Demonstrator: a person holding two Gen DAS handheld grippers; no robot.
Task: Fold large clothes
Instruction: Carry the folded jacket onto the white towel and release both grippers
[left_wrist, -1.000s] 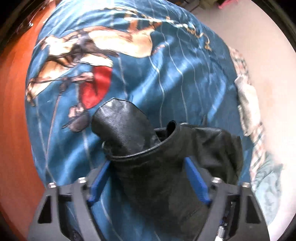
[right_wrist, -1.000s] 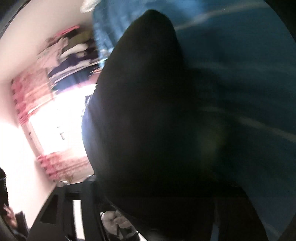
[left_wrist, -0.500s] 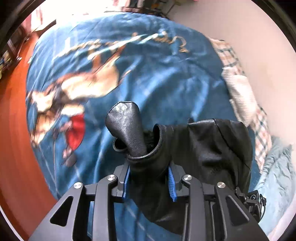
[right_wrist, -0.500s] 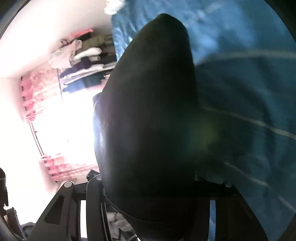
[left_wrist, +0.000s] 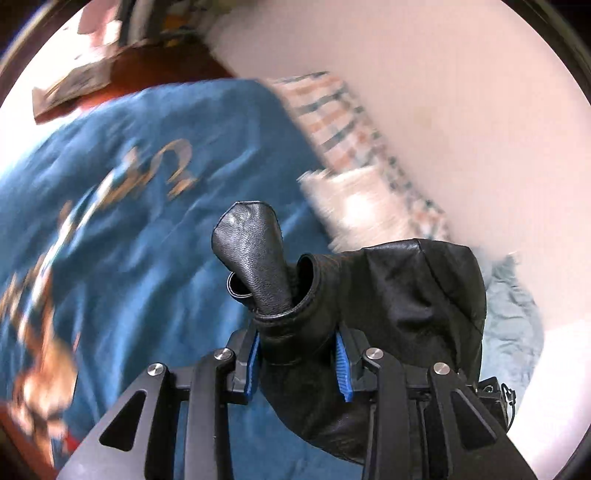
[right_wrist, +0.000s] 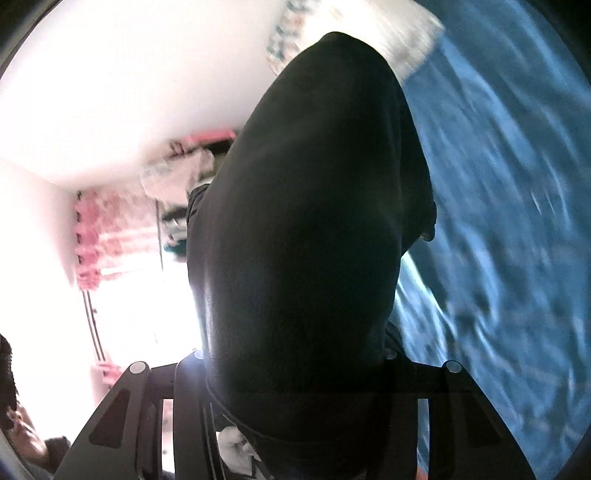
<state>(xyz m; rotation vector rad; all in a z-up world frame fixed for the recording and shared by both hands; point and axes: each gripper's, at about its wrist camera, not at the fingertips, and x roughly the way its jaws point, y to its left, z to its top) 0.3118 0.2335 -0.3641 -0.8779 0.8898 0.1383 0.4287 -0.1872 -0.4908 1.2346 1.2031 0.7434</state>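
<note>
Black leather jacket (left_wrist: 388, 295) is pinched in my left gripper (left_wrist: 299, 356) above the blue bedspread (left_wrist: 147, 229). My right gripper (right_wrist: 295, 376) grips it too, fingers hidden.

No legible text, label, brand, number or sign is showing in either view. The only candidate is a gold, script-like marking (left_wrist: 177, 168) lying on the blue bedspread (left_wrist: 155, 258) in the left wrist view; motion blur is smearing it, so no letter is readable. A flat printed item (left_wrist: 72, 86) is lying beyond the bedspread's far edge, but its print is blurring beyond reading. In the right wrist view, the black leather garment (right_wrist: 306, 240) is blocking most of the frame and is showing no markings.
</note>
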